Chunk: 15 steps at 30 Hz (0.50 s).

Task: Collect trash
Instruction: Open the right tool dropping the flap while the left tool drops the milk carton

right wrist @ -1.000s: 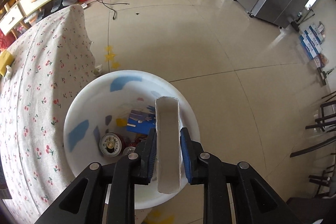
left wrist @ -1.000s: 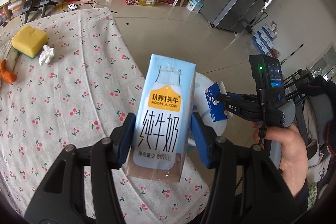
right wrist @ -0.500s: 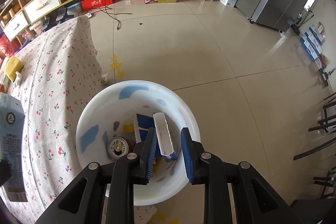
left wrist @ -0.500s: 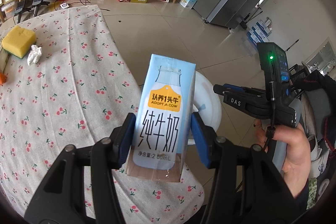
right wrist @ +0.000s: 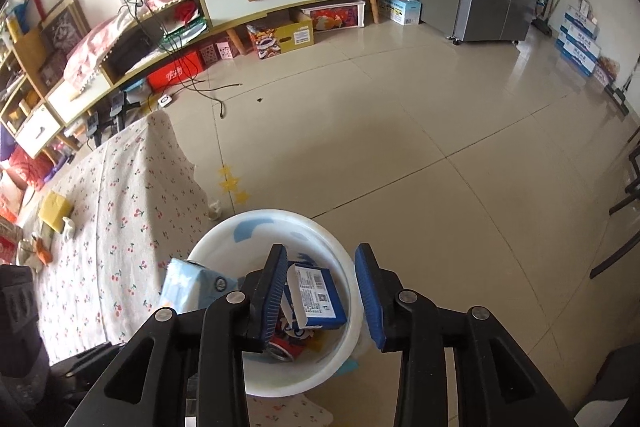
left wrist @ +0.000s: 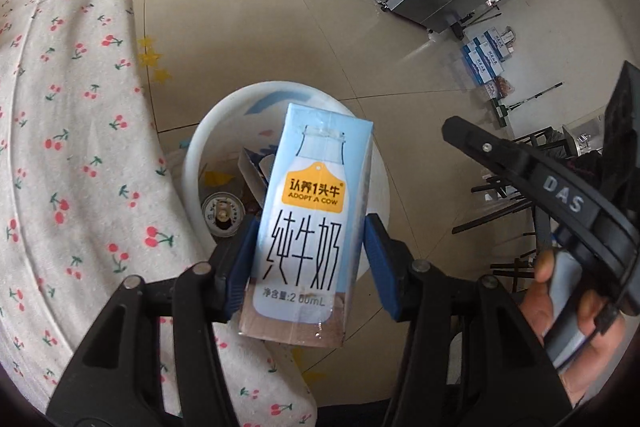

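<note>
Between the left tool's [left wrist: 310, 255] pads a milk carton [left wrist: 312, 223] was pinched above the basin [left wrist: 192, 163]; the right tool's [right wrist: 322, 291] jaws, just opened, were spread and empty.

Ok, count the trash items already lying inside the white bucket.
3 visible: a blue box on top, a red can under it, and a round tin near the wall of the bucket. More may be hidden beneath.

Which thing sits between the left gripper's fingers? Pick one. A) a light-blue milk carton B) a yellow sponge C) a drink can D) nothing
A: the left gripper grips the milk carton by its sides, above the white bin.
</note>
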### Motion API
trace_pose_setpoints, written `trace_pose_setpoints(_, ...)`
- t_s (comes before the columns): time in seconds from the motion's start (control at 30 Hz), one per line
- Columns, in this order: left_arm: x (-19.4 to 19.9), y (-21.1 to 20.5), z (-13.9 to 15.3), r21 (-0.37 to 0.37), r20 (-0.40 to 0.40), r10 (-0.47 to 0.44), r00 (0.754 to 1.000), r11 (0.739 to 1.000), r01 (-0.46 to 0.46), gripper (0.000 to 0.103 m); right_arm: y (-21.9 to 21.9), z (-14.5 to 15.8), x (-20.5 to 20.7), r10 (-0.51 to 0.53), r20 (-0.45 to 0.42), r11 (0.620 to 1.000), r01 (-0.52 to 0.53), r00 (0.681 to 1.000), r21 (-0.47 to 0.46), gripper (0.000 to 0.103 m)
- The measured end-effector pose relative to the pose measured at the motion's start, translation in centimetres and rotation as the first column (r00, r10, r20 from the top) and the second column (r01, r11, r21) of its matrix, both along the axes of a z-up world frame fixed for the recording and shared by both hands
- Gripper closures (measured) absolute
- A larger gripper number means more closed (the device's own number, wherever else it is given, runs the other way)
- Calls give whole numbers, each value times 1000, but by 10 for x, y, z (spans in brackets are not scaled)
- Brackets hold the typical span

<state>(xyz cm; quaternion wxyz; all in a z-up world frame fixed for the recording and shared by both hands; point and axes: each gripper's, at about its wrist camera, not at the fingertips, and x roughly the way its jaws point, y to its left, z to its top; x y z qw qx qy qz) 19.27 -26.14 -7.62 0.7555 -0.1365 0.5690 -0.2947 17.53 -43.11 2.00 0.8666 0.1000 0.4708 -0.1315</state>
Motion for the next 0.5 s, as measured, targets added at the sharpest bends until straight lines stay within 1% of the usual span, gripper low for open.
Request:
trace_pose_setpoints(0.07,6,-9,-8,-9,-26,16,1000,1000,-17,48,-5,4,-1,-10,8,1000,10,1000,12,66)
trace_pose_setpoints(0.13,11,-17,-16,-1,-31,28,999,1000,-28,47,-7,5,-1,-11,13,1000,11,1000,20,66)
trace_pose_setpoints(0.23,18,-25,-26,-16,-50,34,998,999,-34,47,-6,8,-3,-6,18,1000,6,1000,23,66)
trace_pose_setpoints(0.3,19,-22,-29,-2,-64,49,997,999,-49,47,-5,9,-3,-3,21,1000,3,1000,26,66)
trace_pose_setpoints(0.37,15,-19,-23,-5,-42,43,998,999,-44,47,-5,8,-2,-6,20,1000,5,1000,29,66)
trace_pose_setpoints(0.47,9,-9,-13,13,6,38,999,999,-39,46,-4,8,-3,-2,22,1000,2,1000,27,65)
trace_pose_setpoints(0.5,9,-10,-13,10,13,37,999,999,-37,46,-4,7,-3,-1,22,1000,1,1000,27,65)
